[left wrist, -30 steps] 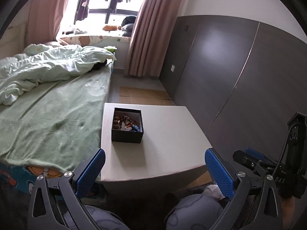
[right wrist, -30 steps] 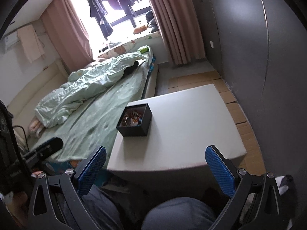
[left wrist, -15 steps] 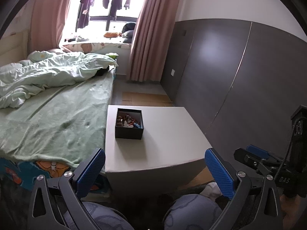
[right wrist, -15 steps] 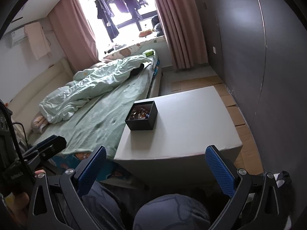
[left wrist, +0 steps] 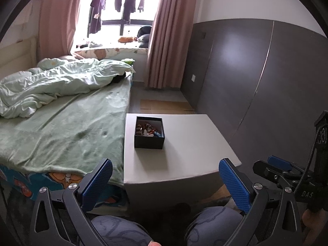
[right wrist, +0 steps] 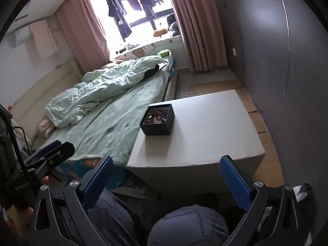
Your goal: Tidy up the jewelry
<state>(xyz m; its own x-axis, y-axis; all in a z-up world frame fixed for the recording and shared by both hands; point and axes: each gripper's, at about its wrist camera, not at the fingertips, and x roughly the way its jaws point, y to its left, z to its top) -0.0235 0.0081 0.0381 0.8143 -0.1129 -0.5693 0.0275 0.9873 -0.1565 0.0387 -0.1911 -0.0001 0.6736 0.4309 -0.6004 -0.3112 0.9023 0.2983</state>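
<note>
1. Sitting on the pale grey table (left wrist: pixel 184 147), a small black box (left wrist: pixel 149 132) holds a jumble of small, colourful jewelry (left wrist: pixel 148 129); the single pieces are too small to tell apart.
2. From the left wrist view the box lies at about 12 o'clock, slightly left of centre, near the table's far left corner and close to the edge that runs along the bed (left wrist: pixel 61 135).
3. From the right wrist view the same box (right wrist: pixel 157 120) sits at about 12 o'clock, again near the table's left edge, with bare tabletop (right wrist: pixel 205 131) stretching to its right.
4. The left gripper (left wrist: pixel 166 181) is released: its blue-padded fingers (left wrist: pixel 98 181) are spread wide apart with nothing between them, held short of the table's near edge and well apart from the box.
5. The right gripper (right wrist: pixel 166 181) is likewise released, its blue fingers (right wrist: pixel 235 182) spread wide and empty, also short of the table and well apart from the box.
6. Each gripper shows in the other's view: the right one at about 4 o'clock in the left view, the left one at about 8 o'clock in the right view.
7. At 6 o'clock in both views the person's knees (left wrist: pixel 211 223) in blue-grey trousers sit below the grippers.
8. The bed carries a green sheet and a rumpled pale green quilt (left wrist: pixel 57 82) at about 10 o'clock.
9. At 12 o'clock, pink curtains (left wrist: pixel 168 37) frame a bright window (left wrist: pixel 121 10) with dark clothes hanging in it.
10. A dark grey wall (left wrist: pixel 256 78) fills the 2 o'clock side.
</note>
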